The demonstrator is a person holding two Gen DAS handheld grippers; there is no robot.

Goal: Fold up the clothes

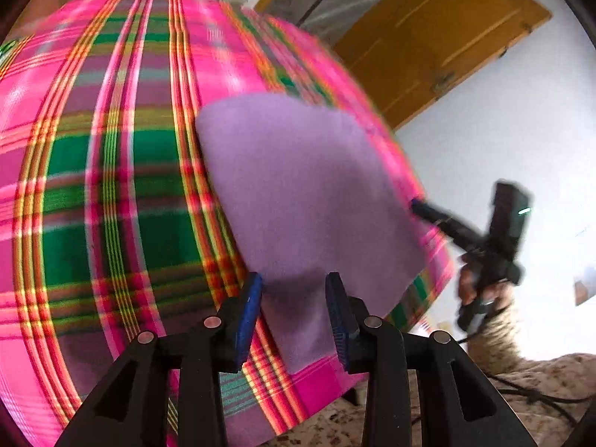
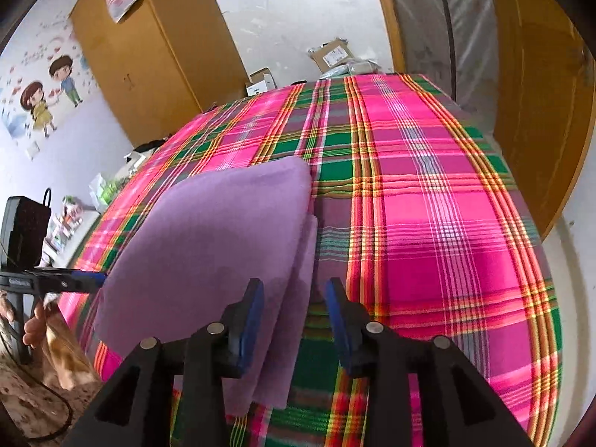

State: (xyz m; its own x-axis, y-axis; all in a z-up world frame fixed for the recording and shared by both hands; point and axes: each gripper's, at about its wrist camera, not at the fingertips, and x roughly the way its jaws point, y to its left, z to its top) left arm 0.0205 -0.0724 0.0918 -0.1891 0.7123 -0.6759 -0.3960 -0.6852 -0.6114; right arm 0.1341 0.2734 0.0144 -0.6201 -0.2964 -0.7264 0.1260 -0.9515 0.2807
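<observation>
your left gripper (image 1: 294,311) and right gripper (image 2: 294,316) both stand open over the soft, light purple cloth (image 2: 208,238), so pinch its floppy near corners.

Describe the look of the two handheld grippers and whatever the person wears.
Both grippers, left gripper and right gripper, are matte black frames with blue ribbed pads and round silver pins. Seen from across, each carries a black box on top; the right gripper's shows a small green light. Thin black cables trail below. A fuzzy beige sleeve covers the right forearm.
</observation>
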